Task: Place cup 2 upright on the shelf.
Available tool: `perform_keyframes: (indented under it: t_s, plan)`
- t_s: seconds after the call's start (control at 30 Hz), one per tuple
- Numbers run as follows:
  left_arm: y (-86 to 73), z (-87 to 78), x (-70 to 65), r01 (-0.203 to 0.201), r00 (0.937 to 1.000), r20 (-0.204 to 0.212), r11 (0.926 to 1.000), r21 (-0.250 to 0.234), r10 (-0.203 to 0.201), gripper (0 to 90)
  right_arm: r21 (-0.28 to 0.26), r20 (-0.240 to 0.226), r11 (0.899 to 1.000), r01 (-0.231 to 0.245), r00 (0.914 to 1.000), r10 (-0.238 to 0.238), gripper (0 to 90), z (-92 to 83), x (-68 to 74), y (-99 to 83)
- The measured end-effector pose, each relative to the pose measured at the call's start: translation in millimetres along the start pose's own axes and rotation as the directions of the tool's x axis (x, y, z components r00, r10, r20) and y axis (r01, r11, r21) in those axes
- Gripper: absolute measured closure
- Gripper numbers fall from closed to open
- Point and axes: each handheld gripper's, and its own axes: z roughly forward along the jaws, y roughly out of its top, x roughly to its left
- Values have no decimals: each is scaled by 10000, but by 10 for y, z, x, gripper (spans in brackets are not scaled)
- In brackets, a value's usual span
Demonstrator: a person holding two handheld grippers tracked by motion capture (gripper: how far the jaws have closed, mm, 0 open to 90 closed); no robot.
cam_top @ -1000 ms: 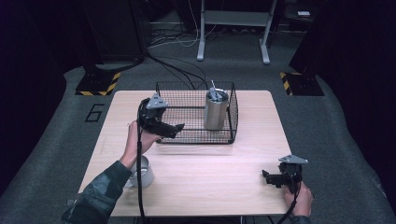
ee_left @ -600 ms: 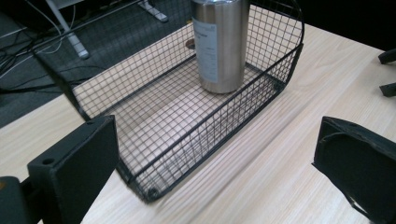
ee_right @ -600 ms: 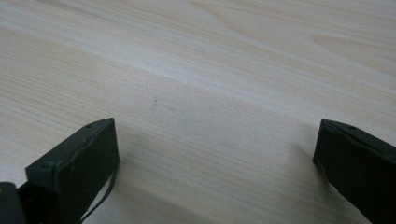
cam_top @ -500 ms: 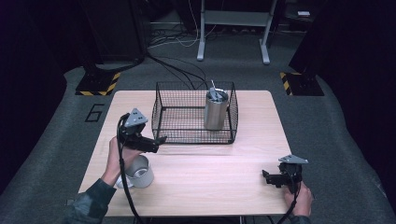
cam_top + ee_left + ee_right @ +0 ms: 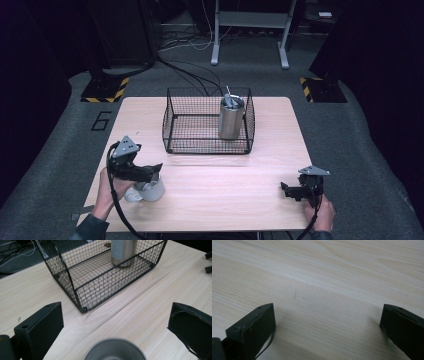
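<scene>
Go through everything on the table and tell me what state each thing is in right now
Left gripper: open, jaws either side of the cup.
Cup: upright on the table, ungripped.
Steel tumbler: upright inside the basket.
Wire basket: upright, open top.
Right gripper: open, holds nothing.

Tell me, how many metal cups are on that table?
2. One steel cup stands upright inside the wire basket, at its right end. The other cup sits on the bare table near the front left, under the left gripper, whose jaws are open.
</scene>
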Motion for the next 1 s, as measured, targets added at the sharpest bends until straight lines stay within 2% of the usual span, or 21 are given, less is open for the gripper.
perform_keyframes:
  t_s: [0.13, 0.27, 0.43, 0.7, 0.77, 1.0]
  plan:
    - [-163, -14, 15, 224, 9997, -48, 9995, 212, -223, 0, 1, -1, 10000, 1, 10000, -1, 0, 0, 0, 0]
    - [-314, -21, 22, 453, 9989, 83, 9983, 370, -457, 0, 49, 10, 10000, -3, 10000, 3, 0, 1, 8, 3]
    - [-439, -7, 4, 481, 9988, 73, 9970, 606, -487, 0, 46, 5, 10000, 37, 10000, -37, 0, 3, 6, 5]
    - [-564, 54, -17, 528, 9986, -112, 9938, 974, -520, 0, 46, 7, 10000, 34, 10000, -34, 0, 3, 6, 5]
    - [-581, 70, -27, 442, 9990, -164, 9927, 1122, -426, 0, 53, -1, 10000, 43, 10000, -43, 0, 3, 6, 5]
    - [-611, 131, -36, 466, 9988, -216, 9912, 1236, -443, 5, 52, -4, 10000, 46, 10000, -45, 0, 3, 6, 6]
